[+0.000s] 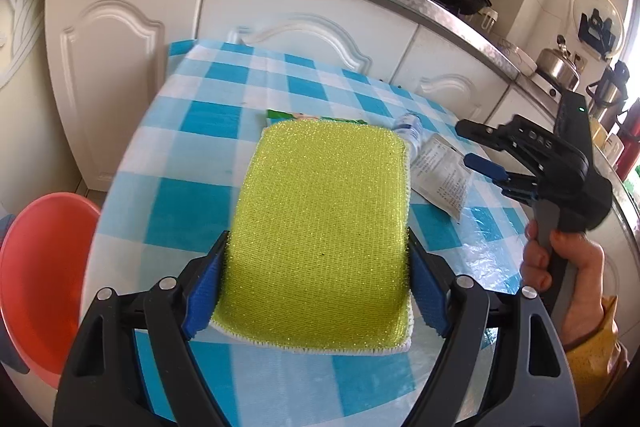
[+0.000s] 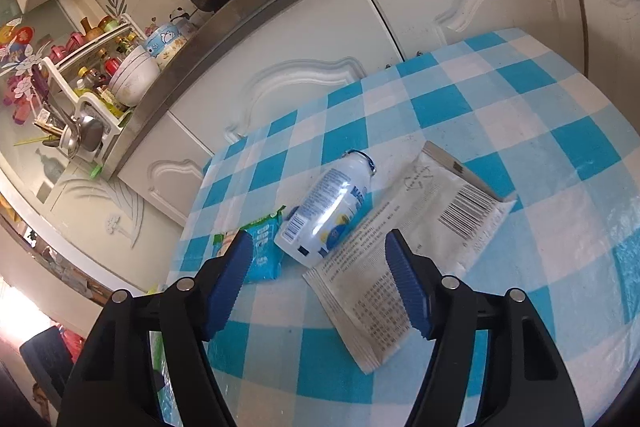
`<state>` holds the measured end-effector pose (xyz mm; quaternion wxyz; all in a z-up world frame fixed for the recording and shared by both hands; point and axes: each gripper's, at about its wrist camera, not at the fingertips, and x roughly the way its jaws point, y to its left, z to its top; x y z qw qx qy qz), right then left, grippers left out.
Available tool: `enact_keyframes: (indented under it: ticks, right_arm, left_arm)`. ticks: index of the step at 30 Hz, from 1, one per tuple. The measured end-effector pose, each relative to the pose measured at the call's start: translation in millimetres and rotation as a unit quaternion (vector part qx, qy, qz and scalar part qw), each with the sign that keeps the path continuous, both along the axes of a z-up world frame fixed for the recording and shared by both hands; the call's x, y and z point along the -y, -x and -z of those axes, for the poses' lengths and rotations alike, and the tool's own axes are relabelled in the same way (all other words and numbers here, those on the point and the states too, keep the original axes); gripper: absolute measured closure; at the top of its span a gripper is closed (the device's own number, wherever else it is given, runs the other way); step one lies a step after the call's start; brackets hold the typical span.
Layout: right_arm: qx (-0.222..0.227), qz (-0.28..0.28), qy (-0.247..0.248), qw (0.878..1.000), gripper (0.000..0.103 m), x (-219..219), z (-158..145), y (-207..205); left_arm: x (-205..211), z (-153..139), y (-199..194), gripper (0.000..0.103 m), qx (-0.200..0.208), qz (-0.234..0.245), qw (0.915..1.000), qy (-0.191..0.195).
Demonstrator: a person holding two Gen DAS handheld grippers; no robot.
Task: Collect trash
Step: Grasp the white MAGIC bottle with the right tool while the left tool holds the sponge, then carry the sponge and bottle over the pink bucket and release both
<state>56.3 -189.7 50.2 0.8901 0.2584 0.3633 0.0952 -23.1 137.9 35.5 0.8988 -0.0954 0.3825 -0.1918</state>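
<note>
My left gripper (image 1: 316, 287) is clamped on a yellow-green sponge (image 1: 324, 227); the blue pads (image 1: 202, 295) press its two side edges, and the sponge extends forward over the checked table (image 1: 208, 131).

My right gripper (image 2: 320, 267) has its jaws spread wide with nothing between the pads. In the left wrist view it sits at 3 o'clock (image 1: 480, 147), held by my right hand (image 1: 560, 267), above the table.

Trash on the table, seen from the right wrist:
- A small white bottle (image 2: 328, 211) lies on its side at the centre, neck toward 12 o'clock.
- A white packet (image 2: 404, 247) with printed text and a barcode lies flat at 3 o'clock of the bottle, touching it along one edge.
- A green wrapper (image 2: 260, 247) lies at 9 o'clock of the bottle, just beside it and partly behind my left-hand pad.

In the left wrist view, the bottle (image 1: 412, 131) and packet (image 1: 440, 175) show at 2 o'clock of the sponge. A red basin (image 1: 40, 275) sits at 8 o'clock, beside the table edge. White cabinets (image 1: 128, 67) stand behind the table.
</note>
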Motion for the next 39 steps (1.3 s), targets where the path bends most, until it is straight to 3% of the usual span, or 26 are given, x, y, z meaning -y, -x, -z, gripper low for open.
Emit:
enact_keyframes:
  ticks: [8, 18, 21, 30, 39]
  right_arm:
    - [-0.032, 0.007, 0.055, 0.998, 0.043, -30, 14, -43]
    - [-0.04, 0.015, 0.083, 0.996, 0.053, -40, 26, -53]
    - [-0.042, 0.013, 0.088, 0.995, 0.057, -44, 29, -52]
    - [-0.025, 0.016, 0.103, 0.994, 0.058, -43, 25, -40]
    - [0.01, 0.006, 0.107, 0.994, 0.058, -51, 2, -12]
  left_arm:
    - [-41, 3, 4, 0.022, -0.001, -0.036, 0.9993, 0.013]
    - [-74, 7, 11, 0.022, -0.002, -0.066, 0.9976, 0.023]
    - [-78, 8, 12, 0.022, -0.003, -0.071, 0.9972, 0.025]
    - [-92, 3, 18, 0.022, 0.003, -0.085, 0.9959, 0.03]
    - [-114, -2, 29, 0.022, 0.013, -0.107, 0.9937, 0.031]
